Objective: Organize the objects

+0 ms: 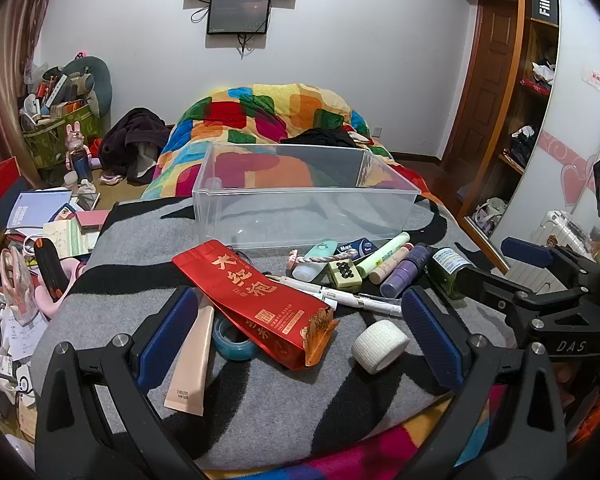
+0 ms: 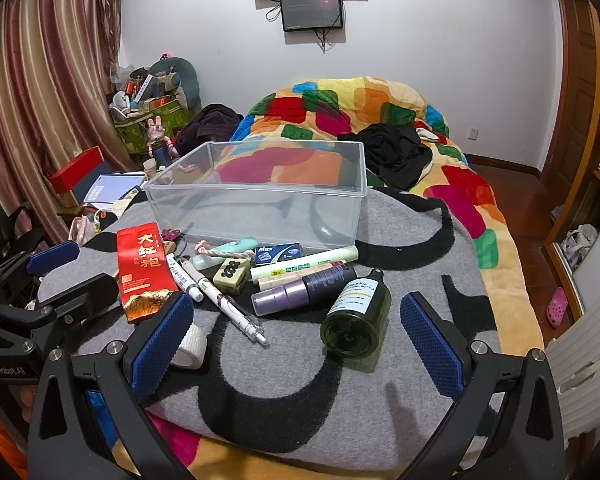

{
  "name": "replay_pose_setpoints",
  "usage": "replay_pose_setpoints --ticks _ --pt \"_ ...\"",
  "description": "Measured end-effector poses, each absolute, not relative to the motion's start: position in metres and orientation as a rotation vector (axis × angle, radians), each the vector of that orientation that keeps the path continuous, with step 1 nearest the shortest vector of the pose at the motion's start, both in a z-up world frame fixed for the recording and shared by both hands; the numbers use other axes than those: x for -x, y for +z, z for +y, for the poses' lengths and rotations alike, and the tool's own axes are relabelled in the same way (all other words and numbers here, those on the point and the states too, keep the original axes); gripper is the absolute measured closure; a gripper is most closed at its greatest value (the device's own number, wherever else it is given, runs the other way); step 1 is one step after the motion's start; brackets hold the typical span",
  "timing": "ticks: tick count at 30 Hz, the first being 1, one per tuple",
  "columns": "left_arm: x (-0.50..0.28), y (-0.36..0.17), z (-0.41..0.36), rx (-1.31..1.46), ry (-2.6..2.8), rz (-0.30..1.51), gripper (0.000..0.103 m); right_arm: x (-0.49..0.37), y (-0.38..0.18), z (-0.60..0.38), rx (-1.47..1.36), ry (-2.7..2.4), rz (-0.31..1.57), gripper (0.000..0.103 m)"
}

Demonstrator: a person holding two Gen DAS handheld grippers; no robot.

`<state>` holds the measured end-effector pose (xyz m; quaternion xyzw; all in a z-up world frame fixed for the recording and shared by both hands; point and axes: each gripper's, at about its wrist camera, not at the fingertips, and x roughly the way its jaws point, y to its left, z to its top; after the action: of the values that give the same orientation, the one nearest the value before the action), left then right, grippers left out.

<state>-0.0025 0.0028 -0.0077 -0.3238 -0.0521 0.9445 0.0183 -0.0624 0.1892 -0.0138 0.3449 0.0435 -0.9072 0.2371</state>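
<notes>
Clutter (image 1: 340, 272) lies on the bed before the empty clear bin (image 1: 300, 196). Left hand-held gripper (image 1: 296, 340) and right hand-held gripper (image 2: 296, 336) both spread, empty. Suggest straddling one item squarely before closing.

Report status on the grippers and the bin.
Left gripper and right gripper open, holding nothing. Clear plastic bin empty. Red tea pouch, dark green bottle loose on gray blanket.

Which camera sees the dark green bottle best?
The right wrist view. The dark green bottle lies in the open there, with its round bottom and white label both showing. In the left wrist view the bottle sits far to the side, partly hidden behind the other hand-held gripper.
</notes>
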Motion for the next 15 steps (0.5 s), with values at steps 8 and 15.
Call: replay_pose_setpoints --ticks 8,15 --pt "0.0023 -0.0072 0.0027 1.005 2.933 -0.162 0.000 0.0579 -0.0151 0.1881 -0.948 -2.483 0.116 0.000" --pt "0.0027 -0.0065 0.0031 1.009 2.930 -0.166 0.000 0.0612 -0.0145 0.1874 -0.950 -2.479 0.115 0.000"
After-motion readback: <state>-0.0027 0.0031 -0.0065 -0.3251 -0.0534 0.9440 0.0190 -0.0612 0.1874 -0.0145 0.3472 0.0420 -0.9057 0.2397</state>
